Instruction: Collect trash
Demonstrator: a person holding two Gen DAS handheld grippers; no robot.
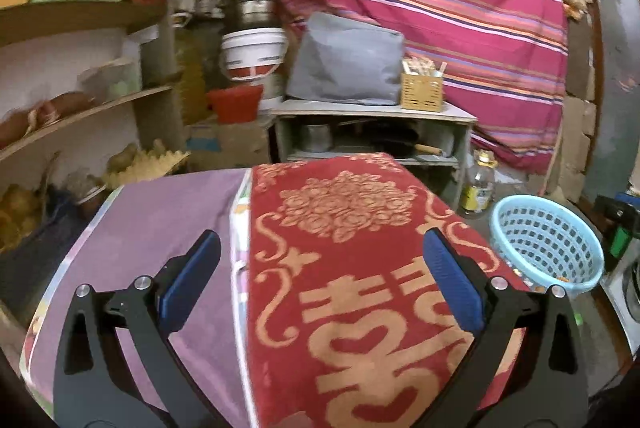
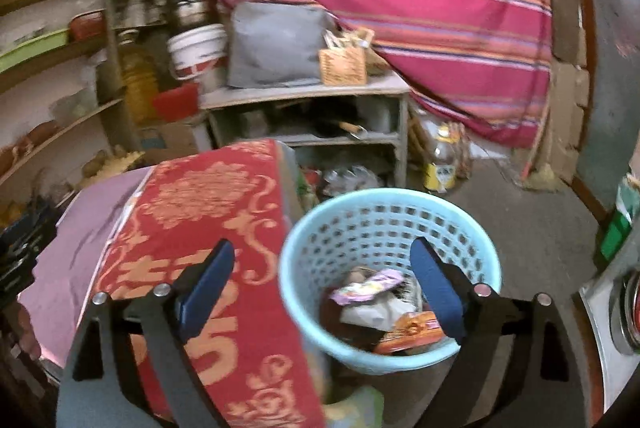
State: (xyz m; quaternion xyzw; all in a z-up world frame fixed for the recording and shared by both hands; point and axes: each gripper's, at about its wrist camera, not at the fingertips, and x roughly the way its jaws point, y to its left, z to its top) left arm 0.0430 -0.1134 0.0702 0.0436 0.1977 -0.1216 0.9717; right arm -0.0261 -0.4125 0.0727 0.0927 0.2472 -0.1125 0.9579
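Observation:
A light blue perforated basket (image 2: 390, 228) stands on the floor beside the covered table and holds several crumpled wrappers (image 2: 372, 288), one pink-purple, one orange. My right gripper (image 2: 322, 260) hovers above the basket's near rim, open, with nothing between its blue pads. In the left wrist view the same basket (image 1: 548, 240) sits at the right. My left gripper (image 1: 320, 248) is open over the red and gold cloth (image 1: 344, 248) on the table, holding nothing.
A purple cloth (image 1: 160, 220) covers the table's left part. Behind stand a low grey shelf unit (image 1: 372, 132) with a grey bag and a wicker box, wooden shelves (image 1: 80, 88) at left, a striped pink curtain (image 1: 460, 8), and a bottle (image 1: 478, 188) on the floor.

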